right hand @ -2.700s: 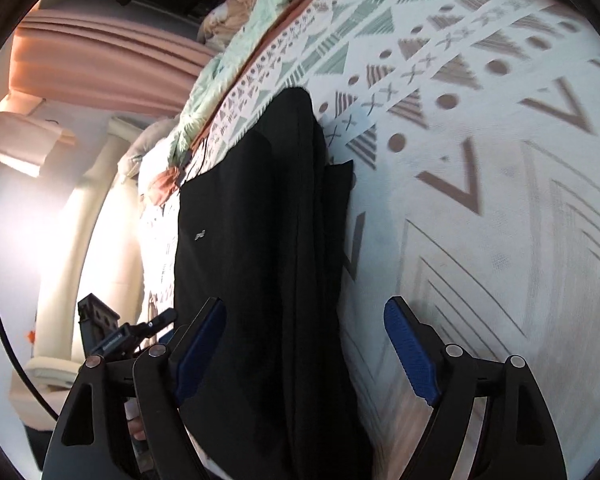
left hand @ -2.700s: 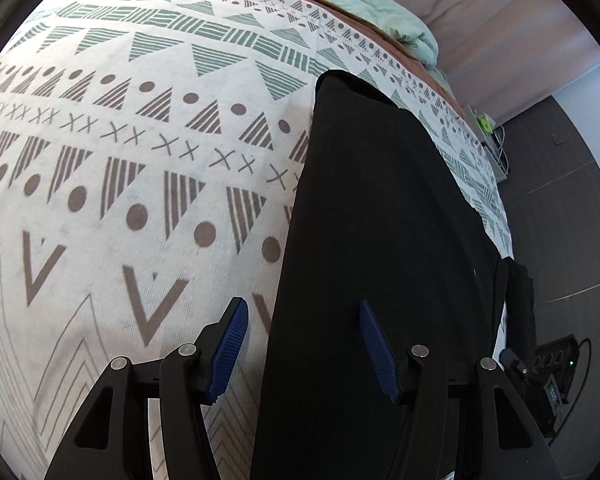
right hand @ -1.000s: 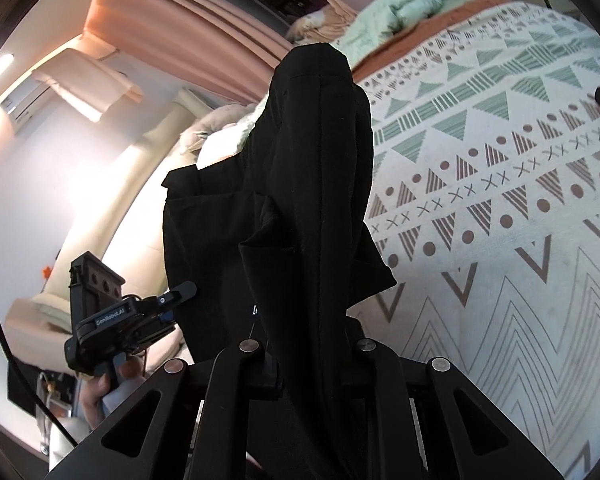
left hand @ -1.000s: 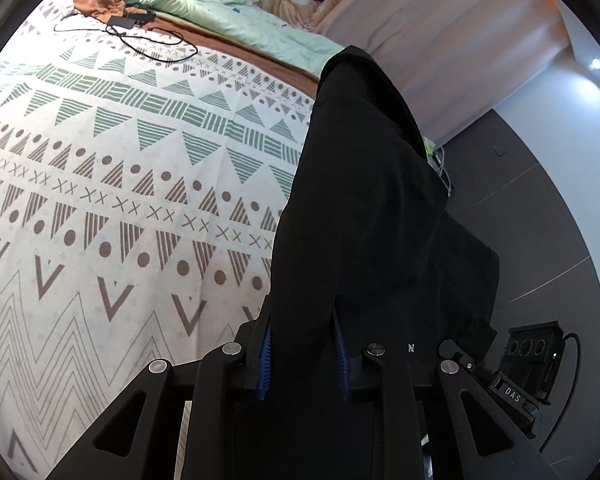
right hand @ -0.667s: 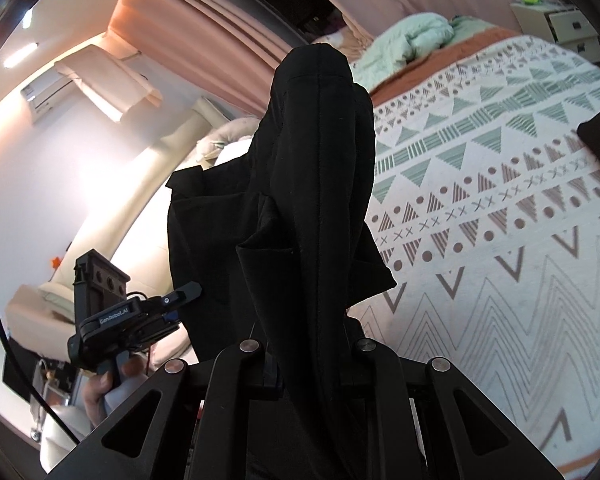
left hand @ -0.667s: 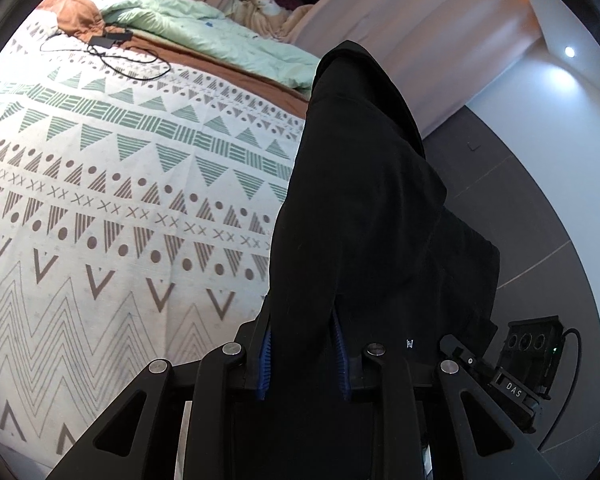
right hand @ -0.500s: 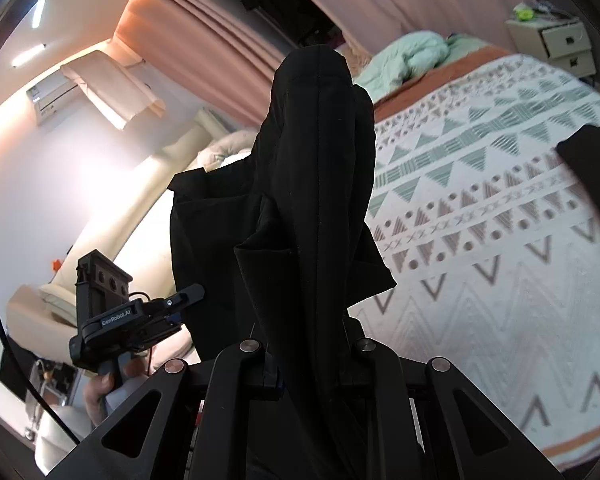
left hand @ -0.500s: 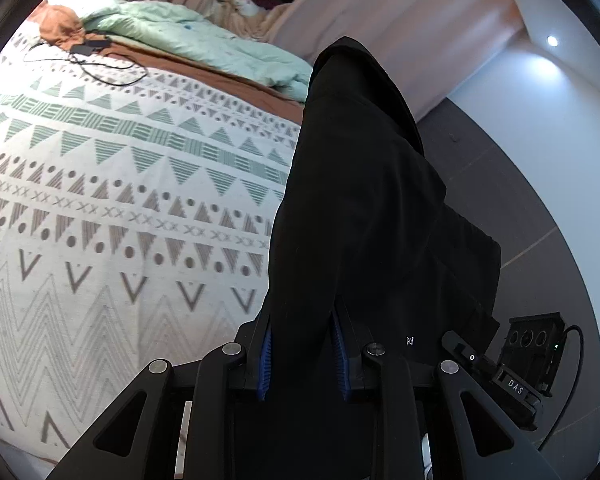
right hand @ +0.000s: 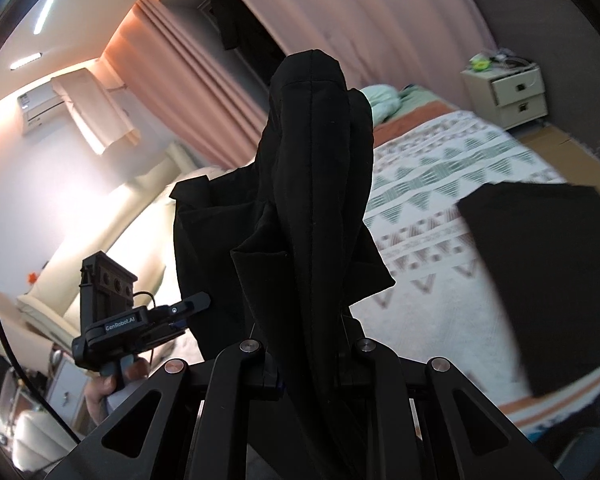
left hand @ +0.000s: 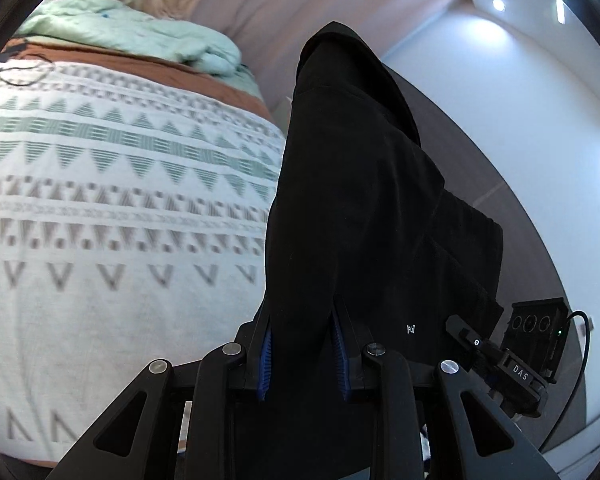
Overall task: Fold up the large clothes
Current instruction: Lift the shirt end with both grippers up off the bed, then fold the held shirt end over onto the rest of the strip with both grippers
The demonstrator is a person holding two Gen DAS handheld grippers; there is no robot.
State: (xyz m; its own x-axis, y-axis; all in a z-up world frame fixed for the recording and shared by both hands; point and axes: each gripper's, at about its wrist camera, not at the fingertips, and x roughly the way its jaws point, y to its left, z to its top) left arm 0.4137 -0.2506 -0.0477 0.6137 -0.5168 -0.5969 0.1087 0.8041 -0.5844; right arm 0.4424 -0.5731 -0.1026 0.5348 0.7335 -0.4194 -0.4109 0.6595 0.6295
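A black garment (left hand: 352, 208) hangs lifted above the patterned bedspread (left hand: 100, 200), bunched and draped forward over both grippers. My left gripper (left hand: 302, 344) is shut on one edge of it, the blue pads (left hand: 265, 354) pressing the cloth. My right gripper (right hand: 308, 360) is shut on another edge of the same black garment (right hand: 312, 184), which hides its fingertips. The other gripper unit shows at the right edge of the left wrist view (left hand: 512, 364) and, held by a hand, at the left of the right wrist view (right hand: 132, 320).
A second folded black garment (right hand: 548, 264) lies on the bedspread (right hand: 428, 280) at right. A mint duvet (left hand: 132, 36) and a cable (left hand: 20, 70) sit at the bed's far end. A bedside drawer unit (right hand: 512, 92) and pink curtains (right hand: 204, 92) stand behind.
Both grippers closed on the black garment lying flat and have lifted it clear of the bed. The views have kept rising and tilting up toward the walls.
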